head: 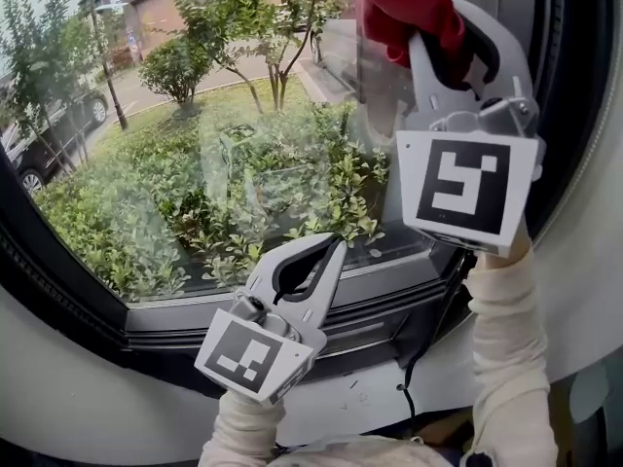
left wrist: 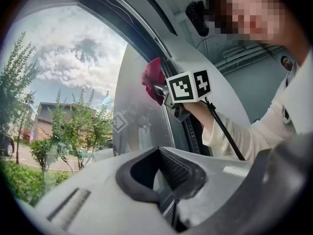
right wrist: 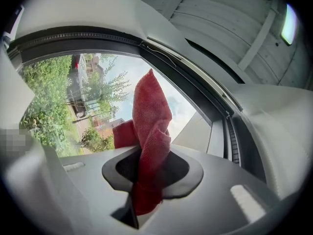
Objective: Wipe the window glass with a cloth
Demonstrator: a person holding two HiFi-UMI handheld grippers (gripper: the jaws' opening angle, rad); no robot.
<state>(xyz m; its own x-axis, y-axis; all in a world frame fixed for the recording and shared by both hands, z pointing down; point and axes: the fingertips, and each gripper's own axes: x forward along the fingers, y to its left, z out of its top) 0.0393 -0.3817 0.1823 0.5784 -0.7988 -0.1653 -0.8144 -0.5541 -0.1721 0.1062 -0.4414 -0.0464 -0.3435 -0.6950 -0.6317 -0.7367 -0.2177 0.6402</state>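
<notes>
One red cloth (head: 404, 8), clamped in the right gripper (head: 440, 32), jaws closed tight on it, cloth up against the window glass (head: 195, 154) at upper right. Left gripper (head: 331, 246) sits low by the window frame (head: 175, 314), jaws closed together, holding nothing. Two grippers, one cloth. Outside: shrubs (head: 127, 222), one dark car (head: 39, 139).
</notes>
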